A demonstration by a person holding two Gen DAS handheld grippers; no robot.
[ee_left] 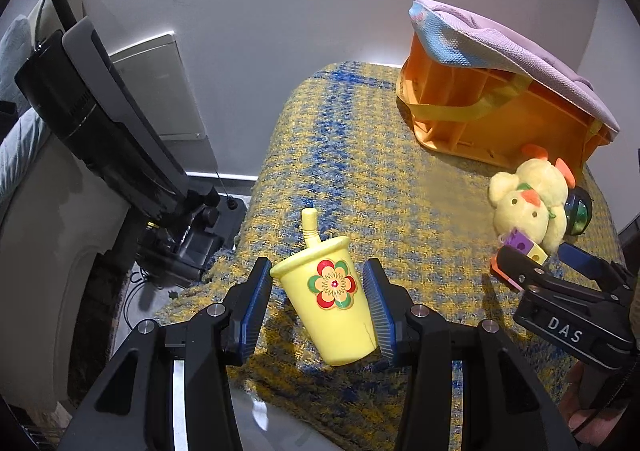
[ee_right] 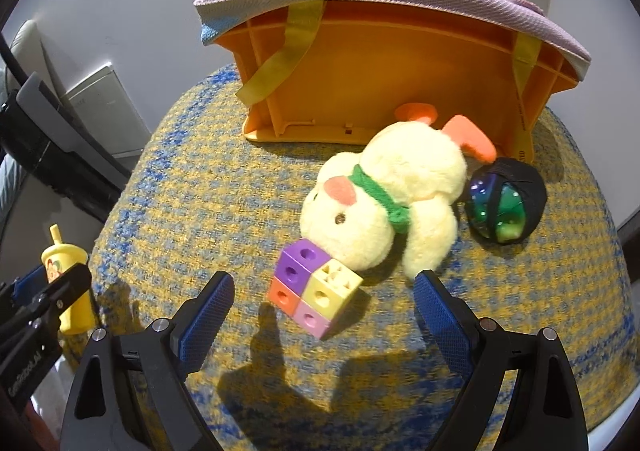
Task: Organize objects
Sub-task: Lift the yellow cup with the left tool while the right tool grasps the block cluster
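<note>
Left wrist view: left tongs [ee_left: 318, 301] grip the tilted yellow sippy cup [ee_left: 330, 301] above the woven blanket [ee_left: 360, 171]. Right tongs [ee_right: 324, 309] gape wide, holding nothing, the cube block [ee_right: 314, 289] between their tips. At one o'clock lie the plush duck [ee_right: 384, 207] and ball [ee_right: 505, 203]; beyond, the tipped orange bin [ee_right: 380, 71].

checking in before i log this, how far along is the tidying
Nothing looks put away yet: the orange bin lies tipped on its side, with no toys visible inside. In hand: the left tool brackets the yellow cup, whether it grips is unclear; the right tool hangs open by the block cube. Left: plush chick and dark ball on the blanket.
</note>
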